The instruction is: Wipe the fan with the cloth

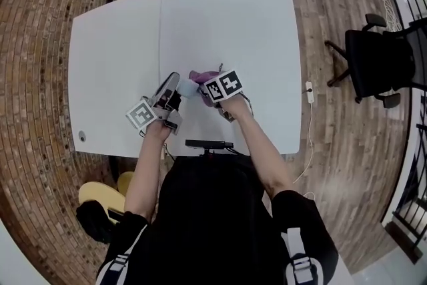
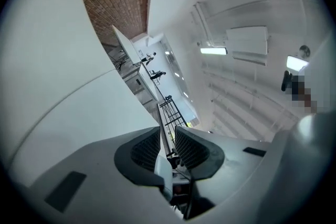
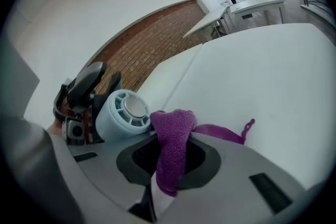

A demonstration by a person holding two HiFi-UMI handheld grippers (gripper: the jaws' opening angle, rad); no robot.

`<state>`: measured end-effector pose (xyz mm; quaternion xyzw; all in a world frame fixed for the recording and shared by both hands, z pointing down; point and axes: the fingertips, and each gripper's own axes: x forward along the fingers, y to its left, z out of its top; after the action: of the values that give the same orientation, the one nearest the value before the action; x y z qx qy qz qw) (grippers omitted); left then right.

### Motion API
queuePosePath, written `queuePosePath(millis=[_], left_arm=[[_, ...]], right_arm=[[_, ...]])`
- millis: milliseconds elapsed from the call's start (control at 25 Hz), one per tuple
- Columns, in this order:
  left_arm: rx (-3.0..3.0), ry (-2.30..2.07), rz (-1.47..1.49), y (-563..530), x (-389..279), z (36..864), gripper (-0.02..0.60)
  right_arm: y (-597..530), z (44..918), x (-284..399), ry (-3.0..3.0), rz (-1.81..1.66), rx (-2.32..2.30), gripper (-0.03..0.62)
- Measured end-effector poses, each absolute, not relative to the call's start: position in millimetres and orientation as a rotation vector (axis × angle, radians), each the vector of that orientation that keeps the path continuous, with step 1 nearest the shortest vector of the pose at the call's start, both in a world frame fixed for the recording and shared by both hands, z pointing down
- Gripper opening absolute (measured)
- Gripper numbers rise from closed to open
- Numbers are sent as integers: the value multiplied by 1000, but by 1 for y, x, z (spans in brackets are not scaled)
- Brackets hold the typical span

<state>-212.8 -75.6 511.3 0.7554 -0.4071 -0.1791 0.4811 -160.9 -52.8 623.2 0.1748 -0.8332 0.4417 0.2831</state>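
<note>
In the head view my left gripper holds a small light-blue fan just above the white table, near its front edge. It is shut on the fan, and a thin pale part of the fan shows between the pads of the left gripper. My right gripper is shut on a purple cloth that drapes over its jaws. The cloth's bunched end lies close beside the round fan, whose grille and silver hub face the camera. In the head view the right gripper and cloth sit just right of the fan.
A black office chair stands on the wooden floor to the right, with a white power strip and its cable beside the table. A black clamp sits on the table's front edge. A yellow stool is at my lower left.
</note>
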Motion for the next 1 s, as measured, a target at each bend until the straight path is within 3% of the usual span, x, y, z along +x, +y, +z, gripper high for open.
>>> queuePosePath(millis=[320,600,680,1000], left_arm=[[2108,-966,-195,-73,-201,484,81],[2232,-921,7,-51,-179,487,80],[2225,-941,8,-49,-180,492,11],[2353,-985,165,-42,-168,493,6]], right_arm=[[-30,639,-133,-2214,1381,607,57],[-49,496,-153,-2714,1928,260,57],[-47,515,-161,-2666,1953,296,57],[-58,559,-158,-2649,2023,526,57]])
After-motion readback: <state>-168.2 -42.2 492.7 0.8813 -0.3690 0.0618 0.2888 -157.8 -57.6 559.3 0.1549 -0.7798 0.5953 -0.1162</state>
